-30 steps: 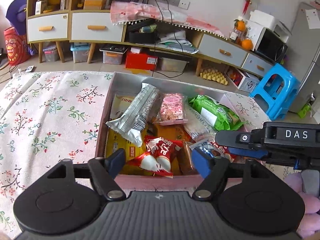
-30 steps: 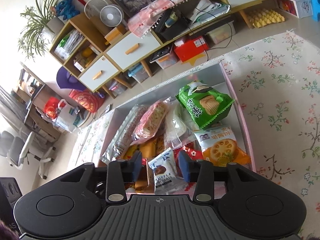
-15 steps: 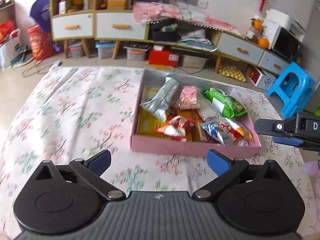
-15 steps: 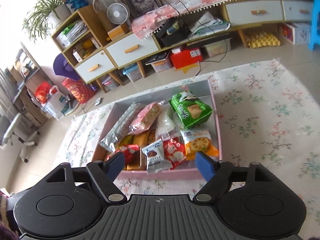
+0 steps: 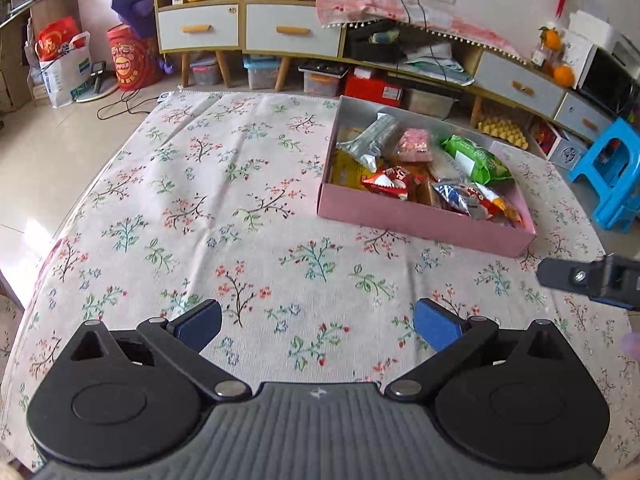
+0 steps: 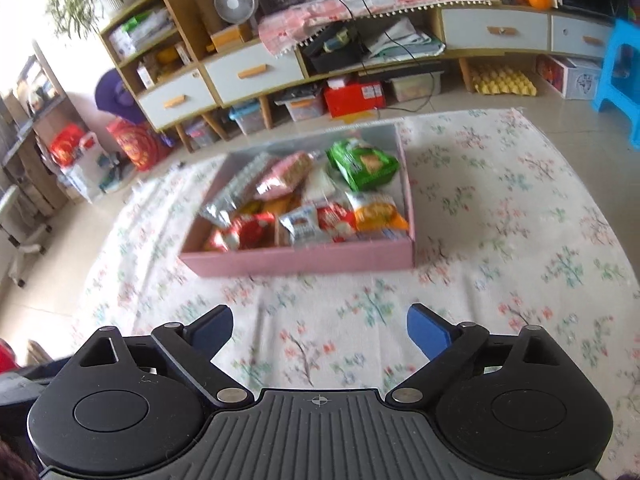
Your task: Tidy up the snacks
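my left gripper [image 5: 316,326] wide, empty. my right gripper [image 6: 320,330] just been opening, wide, nothing between. one pink box [image 5: 420,218] on floral cloth [image 5: 200,208], ahead, well apart. inside: one green bag [image 5: 476,160], two red packs [image 6: 288,226], others heaped, uncounted.

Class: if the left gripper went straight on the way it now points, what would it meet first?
Most likely the bare floral tablecloth, since the open, empty left gripper tilts downward. The pink snack box sits right of that line.
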Demonstrator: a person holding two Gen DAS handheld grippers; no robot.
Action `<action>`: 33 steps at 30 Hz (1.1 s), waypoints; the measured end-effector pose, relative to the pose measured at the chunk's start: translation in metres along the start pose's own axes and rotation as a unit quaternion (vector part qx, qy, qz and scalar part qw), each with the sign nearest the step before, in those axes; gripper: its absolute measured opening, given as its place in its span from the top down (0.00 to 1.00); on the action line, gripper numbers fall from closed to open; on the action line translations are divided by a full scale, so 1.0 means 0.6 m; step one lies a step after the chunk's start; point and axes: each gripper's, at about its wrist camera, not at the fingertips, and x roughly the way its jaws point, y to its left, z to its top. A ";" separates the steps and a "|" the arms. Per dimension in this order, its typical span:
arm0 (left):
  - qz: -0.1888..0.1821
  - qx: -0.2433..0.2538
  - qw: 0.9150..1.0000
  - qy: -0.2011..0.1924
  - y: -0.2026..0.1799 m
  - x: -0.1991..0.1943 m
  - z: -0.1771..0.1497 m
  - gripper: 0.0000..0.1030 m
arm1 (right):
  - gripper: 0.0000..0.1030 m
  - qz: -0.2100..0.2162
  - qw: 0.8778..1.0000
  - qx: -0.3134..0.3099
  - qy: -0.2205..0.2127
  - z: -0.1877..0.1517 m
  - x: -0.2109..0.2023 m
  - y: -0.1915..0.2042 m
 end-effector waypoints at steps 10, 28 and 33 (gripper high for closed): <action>0.031 0.014 0.999 -0.006 -0.007 0.001 -0.010 0.00 | 0.06 -0.014 0.999 -0.032 0.020 -0.025 0.027 0.014; 0.052 0.013 0.999 -0.005 -0.014 -0.003 -0.014 0.00 | 0.06 -0.011 0.999 -0.034 0.018 -0.023 0.022 0.019; 0.051 0.013 0.999 -0.002 -0.014 -0.002 -0.013 0.00 | 0.06 -0.013 0.999 -0.035 0.019 -0.024 0.021 0.019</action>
